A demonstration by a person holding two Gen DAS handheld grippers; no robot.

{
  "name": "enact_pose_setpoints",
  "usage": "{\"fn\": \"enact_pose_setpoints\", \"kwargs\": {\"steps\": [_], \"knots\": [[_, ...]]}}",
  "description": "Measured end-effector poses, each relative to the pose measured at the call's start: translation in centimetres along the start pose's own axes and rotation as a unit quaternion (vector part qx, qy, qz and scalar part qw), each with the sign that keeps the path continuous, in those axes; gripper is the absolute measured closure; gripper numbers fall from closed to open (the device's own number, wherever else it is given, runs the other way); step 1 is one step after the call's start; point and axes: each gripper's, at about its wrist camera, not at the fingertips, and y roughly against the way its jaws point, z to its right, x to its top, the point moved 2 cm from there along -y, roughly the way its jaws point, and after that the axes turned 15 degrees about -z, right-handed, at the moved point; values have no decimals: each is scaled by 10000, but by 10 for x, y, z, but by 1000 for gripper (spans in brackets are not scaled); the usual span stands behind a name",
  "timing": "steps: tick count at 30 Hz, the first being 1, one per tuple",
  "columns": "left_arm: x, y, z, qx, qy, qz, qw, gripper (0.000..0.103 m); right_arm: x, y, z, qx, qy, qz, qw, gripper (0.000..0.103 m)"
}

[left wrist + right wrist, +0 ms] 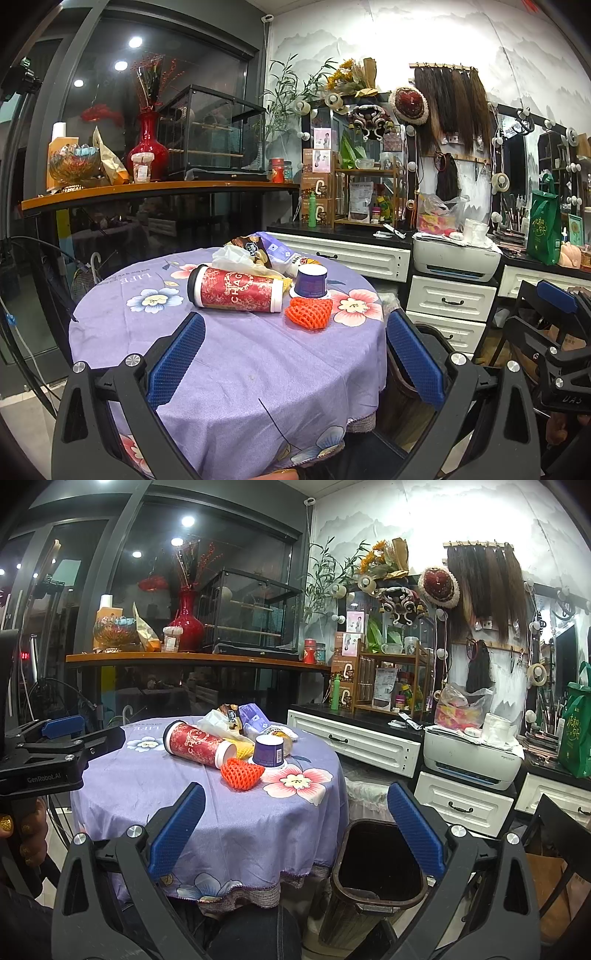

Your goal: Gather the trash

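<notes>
grippers: my left gripper [295,354] and right gripper [295,834] both wide open, nothing held
trash: red cup [236,291] lying near table [258,369] far edge

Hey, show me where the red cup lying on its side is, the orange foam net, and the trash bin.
red cup [236,291]: left wrist view, middle of its patterned side.
orange foam net [309,312]: left wrist view, centre of the mesh.
trash bin [345,880]: right wrist view, near left rim.
</notes>
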Motion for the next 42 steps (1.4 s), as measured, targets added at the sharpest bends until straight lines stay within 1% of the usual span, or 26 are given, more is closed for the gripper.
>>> {"fn": "enact_pose_setpoints", "kwargs": {"steps": [13,18,24,27,33,36,39,42], "knots": [[-1,0,-1,1,0,-24,10000,5,2,-1,0,-6,9,-31,10000,5],[-6,-9,3,16,-43,-96,9999,5,-15,-13,-6,-9,49,-64,10000,5],[-6,-16,-3,107,-37,-209,9997,5,-8,-18,-7,17,119,-287,9995,5],[-5,-24,-6,115,-2,-382,9992,5,-9,-28,-6,143,93,-546,9984,5],[-5,-54,-15,-42,30,-1014,9948,5,-3,-62,-12,584,338,-1239,9900,5],[-7,-70,-24,-94,77,-1261,9919,5,4,-79,-15,632,452,-1336,9880,6],[-8,-88,-37,-159,154,-1556,9876,5,11,-107,-17,675,516,-1501,9850,6],[-8,-110,-49,-254,158,-1835,9826,5,18,-142,-20,818,493,-1725,9804,5]]}}
